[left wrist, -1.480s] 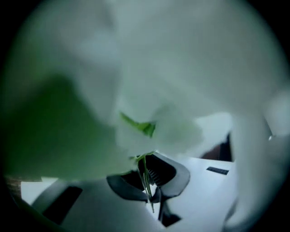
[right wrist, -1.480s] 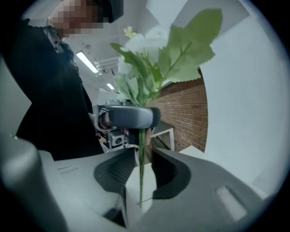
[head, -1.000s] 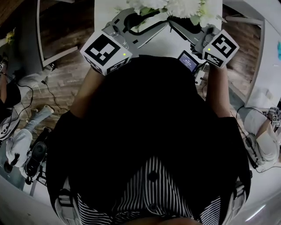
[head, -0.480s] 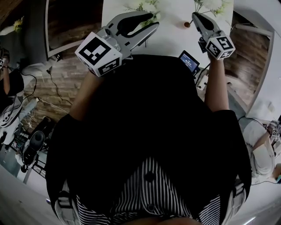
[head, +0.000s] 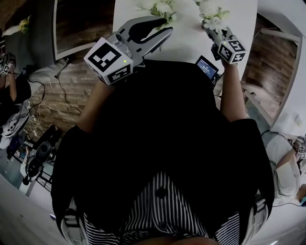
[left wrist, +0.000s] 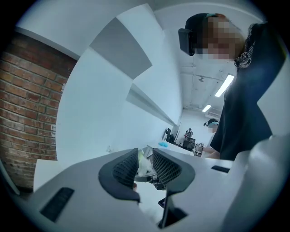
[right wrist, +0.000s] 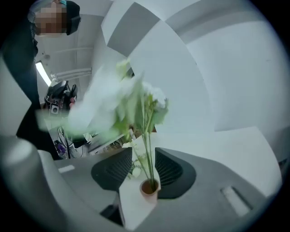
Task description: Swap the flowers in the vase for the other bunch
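Note:
A bunch of white flowers (right wrist: 136, 97) stands with its green stems in a small terracotta vase (right wrist: 149, 186) on the white table (head: 186, 45). My right gripper (right wrist: 144, 165) straddles the stems just above the vase. Its jaws have just been opening, and the pads stand clear of the stems. In the head view the same bunch (head: 210, 10) rises past the right gripper (head: 209, 29), which hides the vase. A second bunch (head: 160, 8) lies further left on the table. My left gripper (head: 165, 26) hovers near it, open; its jaws (left wrist: 145, 165) have just been closing slightly, with nothing between them.
A small device with a lit screen (head: 206, 67) sits at the table's near edge beside my right arm. A brick wall (left wrist: 22, 113) lies to the left. Another person (left wrist: 244, 90) stands close on the right of the left gripper view.
My right gripper has come down with the white bunch, whose stems now stand in the vase, and its jaws have parted. The left gripper has sunk a little.

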Available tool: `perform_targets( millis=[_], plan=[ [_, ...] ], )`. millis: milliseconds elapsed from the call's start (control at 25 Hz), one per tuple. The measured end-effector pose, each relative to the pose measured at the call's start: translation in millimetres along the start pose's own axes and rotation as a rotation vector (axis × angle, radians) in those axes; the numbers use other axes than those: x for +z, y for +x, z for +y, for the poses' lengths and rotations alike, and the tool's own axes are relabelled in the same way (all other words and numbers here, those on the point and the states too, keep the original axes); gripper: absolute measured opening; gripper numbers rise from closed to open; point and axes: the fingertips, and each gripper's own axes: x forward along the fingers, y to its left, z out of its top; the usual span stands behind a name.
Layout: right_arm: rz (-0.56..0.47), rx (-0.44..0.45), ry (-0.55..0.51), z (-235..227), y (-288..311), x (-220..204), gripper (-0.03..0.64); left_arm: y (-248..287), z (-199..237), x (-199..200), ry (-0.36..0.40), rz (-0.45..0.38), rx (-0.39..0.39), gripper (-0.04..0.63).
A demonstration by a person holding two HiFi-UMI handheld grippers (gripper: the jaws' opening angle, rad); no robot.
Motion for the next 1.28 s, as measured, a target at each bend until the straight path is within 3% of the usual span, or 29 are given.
perform_targets(
  millis=[80, 280, 440, 480, 520, 560, 640, 800, 920, 1040, 1280],
  plan=[
    [0.013, -0.010, 0.008, 5, -4, -1, 0.187, -2, -1, -2, -0.007, -0.005, 0.000, 0.100],
    [0.051, -0.037, 0.035, 19, -50, -3, 0.159, 5, -26, 1, -0.008, -0.024, -0.022, 0.095],
    [0.189, -0.101, -0.040, 31, -67, -23, 0.153, 10, -26, -3, -0.007, -0.048, -0.040, 0.089],
    [0.224, -0.121, -0.055, 31, -66, -29, 0.129, 11, -22, -5, -0.011, -0.049, -0.037, 0.084],
    [0.238, -0.138, -0.051, 31, -66, -33, 0.032, 12, -17, -8, -0.014, -0.050, -0.029, 0.073],
    [0.228, -0.147, -0.029, 31, -66, -35, 0.002, 13, -13, -12, -0.016, -0.049, -0.015, 0.056],
    [0.159, -0.144, 0.035, 36, -70, -28, 0.002, 18, -8, -23, -0.023, -0.043, 0.017, 0.032],
    [-0.036, -0.156, 0.107, 68, -77, 30, 0.002, 20, -1, -40, -0.047, -0.021, 0.058, 0.017],
    [-0.128, -0.119, 0.052, 120, -91, 80, 0.002, 20, -11, -45, -0.027, -0.021, 0.068, 0.008],
    [-0.141, -0.077, -0.041, 162, -93, 113, 0.002, 23, -14, -39, -0.030, -0.056, 0.111, 0.008],
    [-0.113, -0.007, -0.073, 186, -70, 127, 0.002, 12, -22, -29, -0.026, -0.108, 0.159, 0.008]
  ],
)
